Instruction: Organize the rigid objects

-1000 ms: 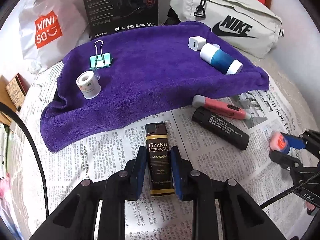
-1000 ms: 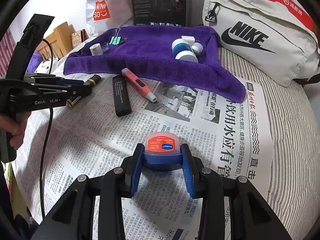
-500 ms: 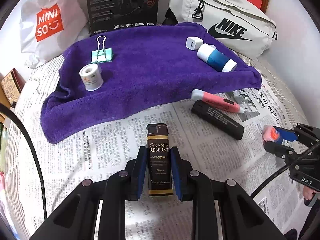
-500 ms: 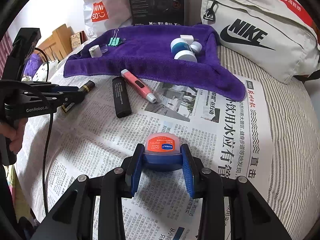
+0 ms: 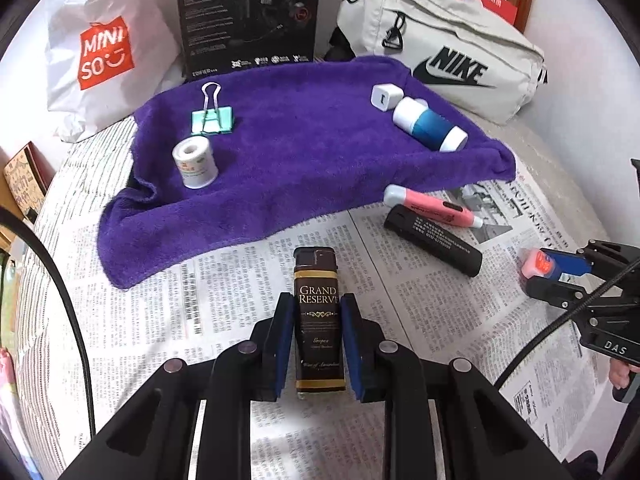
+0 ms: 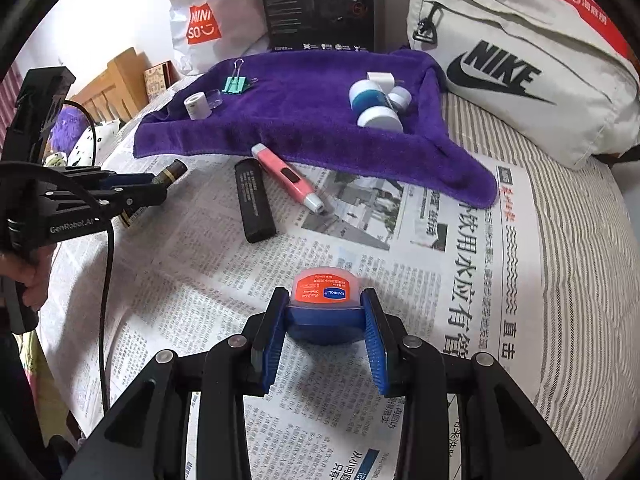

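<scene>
My left gripper (image 5: 316, 312) is shut on a dark brown lighter (image 5: 318, 320) labelled Grand Reserve, held a little above the newspaper. My right gripper (image 6: 324, 308) is shut on a small blue jar with an orange lid (image 6: 325, 304). A purple towel (image 5: 304, 152) lies at the back, carrying a green binder clip (image 5: 211, 118), a white tape roll (image 5: 195, 162), a white cube (image 5: 385, 96) and a blue-and-white bottle (image 5: 430, 128). On the newspaper lie a pink pen-like tool (image 5: 434, 210) and a black bar (image 5: 434, 240).
Behind the towel stand a white Miniso bag (image 5: 100, 52), a black box (image 5: 248, 16) and a pale Nike bag (image 5: 440, 48). Newspaper (image 6: 400, 240) covers a striped bed surface (image 6: 580, 280). A hand (image 6: 28, 280) grips the left gripper's handle.
The left gripper has lifted slightly and drawn back with the lighter, so the towel and objects look farther away. The right gripper with the jar has stayed put.
</scene>
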Motion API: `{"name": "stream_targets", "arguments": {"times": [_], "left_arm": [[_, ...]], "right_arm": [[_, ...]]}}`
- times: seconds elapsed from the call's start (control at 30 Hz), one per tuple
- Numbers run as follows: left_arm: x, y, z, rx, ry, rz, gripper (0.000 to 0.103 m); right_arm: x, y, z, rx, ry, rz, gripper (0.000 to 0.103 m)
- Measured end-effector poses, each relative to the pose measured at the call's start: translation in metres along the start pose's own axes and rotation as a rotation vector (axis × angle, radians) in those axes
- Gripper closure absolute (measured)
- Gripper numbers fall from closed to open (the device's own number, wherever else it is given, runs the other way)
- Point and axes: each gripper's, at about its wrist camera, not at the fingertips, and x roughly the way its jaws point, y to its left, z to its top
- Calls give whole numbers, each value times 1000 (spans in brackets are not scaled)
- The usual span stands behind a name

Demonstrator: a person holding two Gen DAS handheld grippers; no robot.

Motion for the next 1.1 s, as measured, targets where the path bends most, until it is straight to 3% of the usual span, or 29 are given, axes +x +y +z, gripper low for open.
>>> {"name": "stream_targets", "arguments": {"times": [0.53,1.1], "left_arm": [[-18,29,2,-47,-29,-42,80],[-23,39,40,-20,-52,-48,80]], "right_arm": [[-12,4,28,-8,-37,30,67],[-9,2,77,-8,-75,78,67]]}}
